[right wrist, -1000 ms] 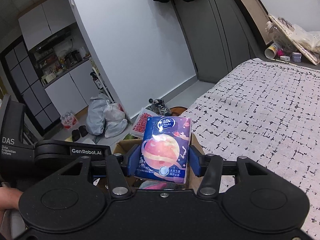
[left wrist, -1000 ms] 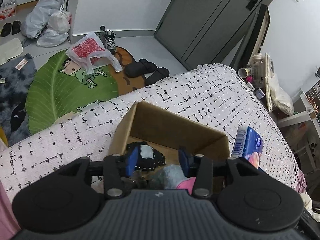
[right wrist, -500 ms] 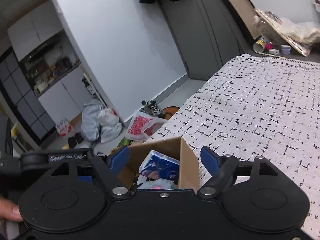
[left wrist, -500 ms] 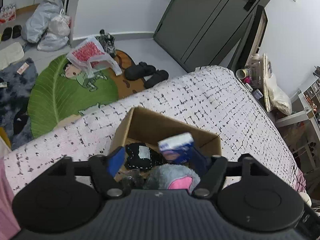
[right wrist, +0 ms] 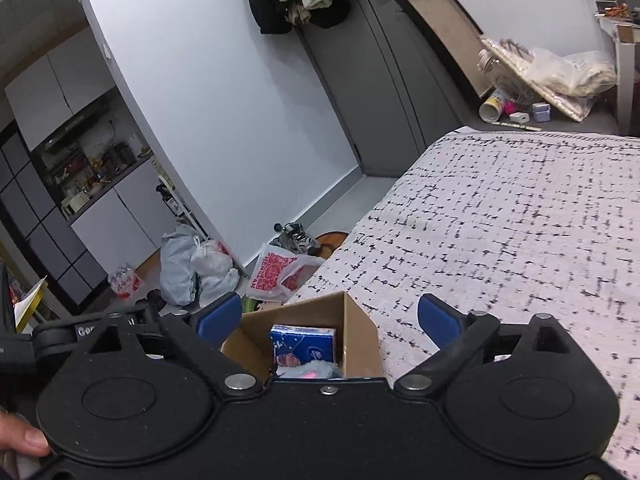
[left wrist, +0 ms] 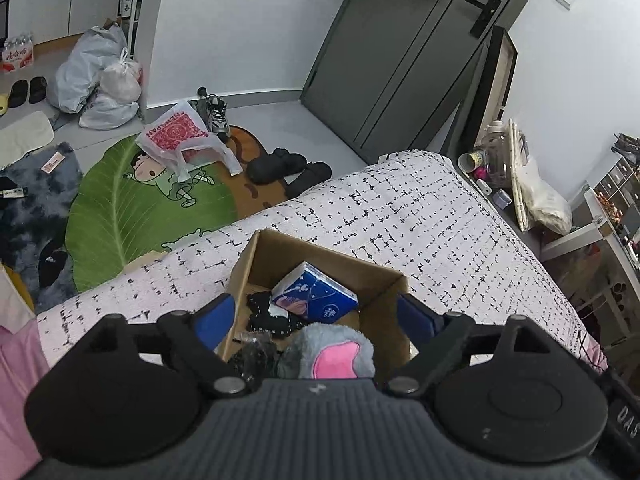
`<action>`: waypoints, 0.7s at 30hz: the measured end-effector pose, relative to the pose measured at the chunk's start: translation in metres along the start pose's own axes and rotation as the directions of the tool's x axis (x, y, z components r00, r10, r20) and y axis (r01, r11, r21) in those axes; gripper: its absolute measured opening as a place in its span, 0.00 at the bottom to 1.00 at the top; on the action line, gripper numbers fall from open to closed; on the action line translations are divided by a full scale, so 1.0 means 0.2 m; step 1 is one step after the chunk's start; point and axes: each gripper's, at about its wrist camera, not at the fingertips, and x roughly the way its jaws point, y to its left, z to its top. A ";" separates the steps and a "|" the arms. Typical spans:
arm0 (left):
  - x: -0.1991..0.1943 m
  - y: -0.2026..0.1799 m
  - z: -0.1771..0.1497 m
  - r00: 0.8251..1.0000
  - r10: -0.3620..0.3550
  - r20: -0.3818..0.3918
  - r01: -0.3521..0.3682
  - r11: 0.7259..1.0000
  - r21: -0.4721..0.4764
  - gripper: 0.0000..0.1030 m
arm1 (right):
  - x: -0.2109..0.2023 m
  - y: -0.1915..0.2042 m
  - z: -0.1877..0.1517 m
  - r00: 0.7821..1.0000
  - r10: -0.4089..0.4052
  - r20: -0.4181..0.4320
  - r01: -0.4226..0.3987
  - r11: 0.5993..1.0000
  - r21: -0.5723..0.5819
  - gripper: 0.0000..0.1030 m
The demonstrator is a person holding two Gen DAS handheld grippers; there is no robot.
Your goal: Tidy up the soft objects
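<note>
A bedroom is shown, with a bed covered in a white spread marked with black dashes, grey wardrobe doors behind it and a cluttered floor to the left. On that floor a green leaf-shaped rug is seen, with a red-and-white plastic bag lying on it and dark slippers set near the foot of the bed.

Near the edge of the bed a cardboard box is stood open-topped, apparently so that soft things can be dropped in from above. Inside it, black fabric is bunched toward the left, a blue tissue pack is lying tilted on top of the pile, and a grey plush toy with a pink patch is pressed against the near wall. The pack's slant suggests it was let fall rather than set down.

The left gripper is held above the near side of the box, its jaws spread wide and nothing between them. The right gripper is likewise held over the box from the other side, jaws parted and empty, with the tissue pack visible below.

The rest of the spread is seen bare in both views, so the gathering is judged to be largely done.
</note>
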 end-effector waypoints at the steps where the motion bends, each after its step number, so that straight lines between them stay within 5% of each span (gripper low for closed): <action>1: -0.02 0.00 0.00 1.000 -0.002 0.004 0.002 1.000 -0.003 0.89 | -0.02 -0.01 -0.01 1.000 -0.008 -0.003 0.008 1.000 0.000 0.94; 21: -0.41 -0.20 -0.13 1.000 0.013 0.017 -0.015 0.991 0.137 0.92 | -0.51 -0.04 -0.01 0.986 -0.160 -0.054 0.161 0.987 0.016 1.00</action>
